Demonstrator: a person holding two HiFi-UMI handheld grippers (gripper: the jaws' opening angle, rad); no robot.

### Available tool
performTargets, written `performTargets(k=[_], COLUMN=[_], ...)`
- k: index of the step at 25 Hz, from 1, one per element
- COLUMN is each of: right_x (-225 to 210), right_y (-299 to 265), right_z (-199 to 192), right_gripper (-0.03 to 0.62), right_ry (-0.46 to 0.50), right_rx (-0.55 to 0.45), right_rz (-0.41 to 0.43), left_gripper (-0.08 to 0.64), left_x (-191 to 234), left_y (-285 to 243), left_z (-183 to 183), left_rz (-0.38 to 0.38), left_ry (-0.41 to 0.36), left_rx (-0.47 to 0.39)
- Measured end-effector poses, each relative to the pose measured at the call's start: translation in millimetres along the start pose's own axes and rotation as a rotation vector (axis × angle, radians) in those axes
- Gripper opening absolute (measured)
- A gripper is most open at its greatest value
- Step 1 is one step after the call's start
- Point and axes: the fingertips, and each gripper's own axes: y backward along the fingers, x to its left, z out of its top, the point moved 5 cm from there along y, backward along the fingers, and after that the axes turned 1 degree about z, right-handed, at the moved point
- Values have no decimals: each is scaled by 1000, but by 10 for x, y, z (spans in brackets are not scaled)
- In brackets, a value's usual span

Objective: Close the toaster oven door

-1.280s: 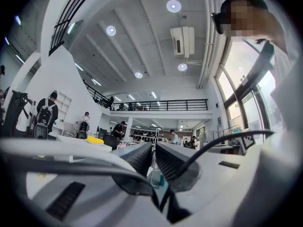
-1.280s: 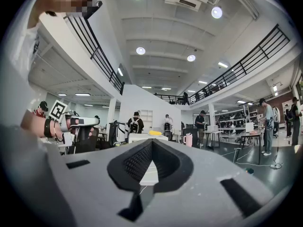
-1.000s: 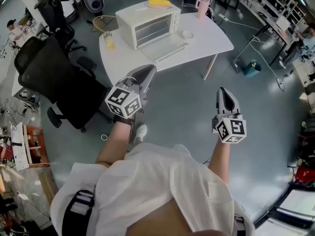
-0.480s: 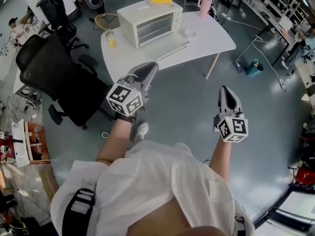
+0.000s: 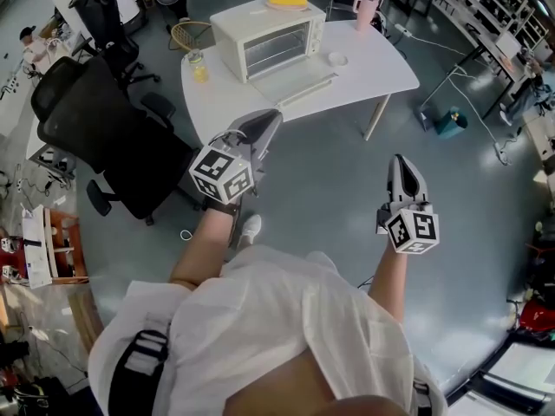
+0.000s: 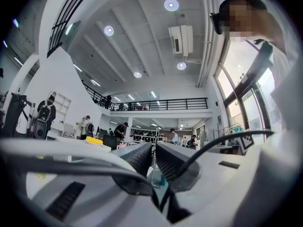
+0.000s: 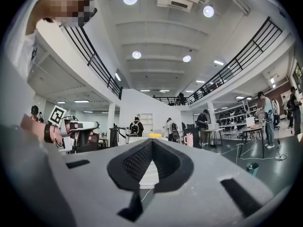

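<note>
The toaster oven (image 5: pixel 267 42) stands on the far side of a white worktop (image 5: pixel 381 68), well apart from both claws. Its door (image 5: pixel 293 81) is open and lies flat toward the near edge of the worktop. A yellow thing (image 5: pixel 286 0) lies on the roof of the oven. Any print on the oven is too small to read.

On the worktop, left of the oven, is a glass jar (image 5: pixel 199 68) with something yellow in it. To the right of the oven are a small white bowl (image 5: pixel 336 59) and, farther away, a pink cup (image 5: pixel 365 9). A black office chair (image 5: pixel 104 137) stands on the floor at the left.

The left claw (image 5: pixel 264 120) is above the gray floor (image 5: pixel 329 189), near the near edge of the worktop. Its jaws are almost together with only a thin slit, and nothing is in it. The right claw (image 5: pixel 399 163) is nearer and to the right. Its jaws meet at the tips and it holds nothing. Each cube has black and white square markers, no words.
</note>
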Motion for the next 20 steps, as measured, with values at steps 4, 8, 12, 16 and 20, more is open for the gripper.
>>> performTargets(k=[4, 8, 12, 16, 20], right_x=[-14, -72, -140, -201, -228], right_y=[-8, 54, 98, 88, -59], right_z=[-40, -31, -32, -34, -56], right_gripper=[3, 5, 5, 6, 25], right_ry=[21, 32, 32, 20, 12], right_rx=[10, 16, 12, -2, -8], right_rz=[-4, 2, 6, 25, 41], left_gripper=[25, 25, 25, 25, 25], left_x=[3, -87, -160, -163, -67], left_y=[-3, -26, -98, -188, -301], left_z=[-43, -80, -97, -110, -113], left_rz=[-8, -8, -14, -15, -20], left_ry=[2, 9, -2, 1, -1], left_rx=[-8, -9, -9, -8, -14])
